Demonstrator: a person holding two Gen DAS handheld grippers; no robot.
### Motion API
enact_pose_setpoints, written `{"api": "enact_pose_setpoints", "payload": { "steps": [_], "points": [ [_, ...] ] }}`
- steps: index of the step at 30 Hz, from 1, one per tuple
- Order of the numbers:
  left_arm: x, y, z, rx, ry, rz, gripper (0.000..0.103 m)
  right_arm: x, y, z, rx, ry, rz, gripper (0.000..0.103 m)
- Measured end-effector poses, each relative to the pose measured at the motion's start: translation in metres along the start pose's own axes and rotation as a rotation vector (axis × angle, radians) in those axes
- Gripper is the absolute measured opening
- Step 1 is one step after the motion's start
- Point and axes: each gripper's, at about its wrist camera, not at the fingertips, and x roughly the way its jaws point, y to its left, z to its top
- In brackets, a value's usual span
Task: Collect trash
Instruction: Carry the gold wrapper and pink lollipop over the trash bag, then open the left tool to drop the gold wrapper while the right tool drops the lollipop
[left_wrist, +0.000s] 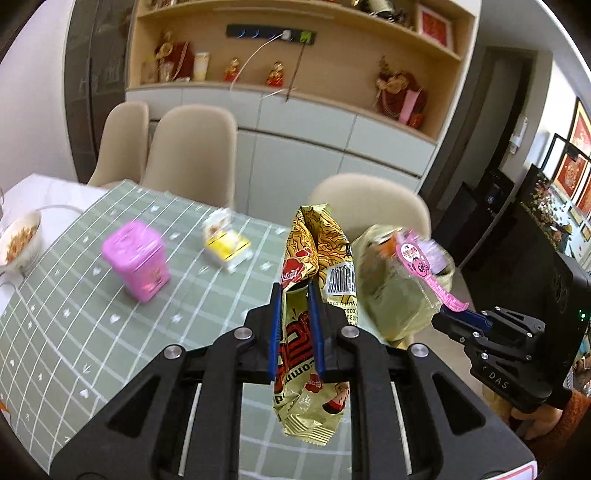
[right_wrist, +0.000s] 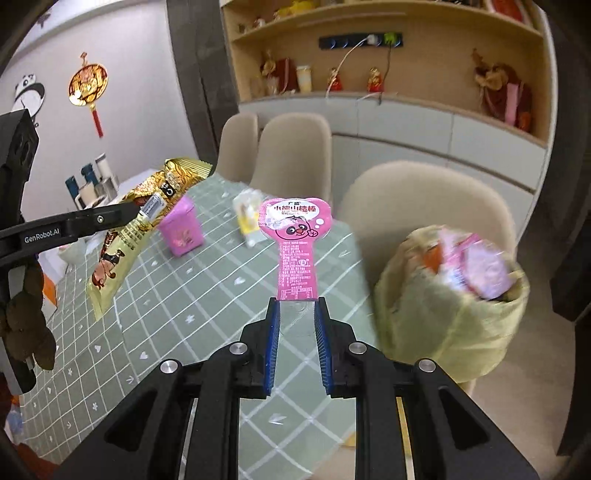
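Both grippers carry trash, and the drop-off looks like the step in hand. The left gripper is clamped on a gold snack wrapper at the centre of the left wrist view; the wrapper's long axis runs top to bottom in that frame, its crimped open end pointing up toward the chair backs and its lower end hanging below the fingers. The right gripper is closed on the narrow tail of a pink lolly wrapper, which stands almost upright in the middle of the right wrist view, heart-shaped head uppermost and stem pointing down into the jaws. The yellow-green trash bag sits at the right of that frame, off the table's edge beside a beige chair, and already shows pink and orange rubbish at its mouth, so part of the collecting seems done. Left on the green checked tablecloth, in the left half of the left wrist view, are a yellow-and-white packet, likely trash, and a pink tub, which I cannot class. A bowl sits at the far left edge.
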Motion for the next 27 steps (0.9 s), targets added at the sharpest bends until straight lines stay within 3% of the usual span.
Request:
{"api": "enact_pose_setpoints", "payload": {
  "steps": [6,14,20,25,27],
  "points": [
    [0.023,-0.052,0.019,-0.009,-0.017,-0.068,0.013,-0.022,-0.065,0.008,0.023,-0.04,-0.032,0.019],
    [0.108,-0.13,0.051,-0.059,0.04,-0.146,0.013,-0.015,-0.169,0.017,0.038,-0.026,-0.031,0.019],
    [0.189,-0.174,0.066,-0.103,0.089,-0.159,0.013,0.03,-0.24,0.022,0.065,0.046,0.003,0.019],
    [0.241,-0.184,0.068,-0.139,0.134,-0.158,0.013,0.081,-0.257,0.026,0.053,0.126,0.062,0.019],
    [0.263,-0.186,0.068,-0.134,0.171,-0.124,0.013,0.103,-0.259,0.026,0.035,0.162,0.085,0.019]
  ]
}}
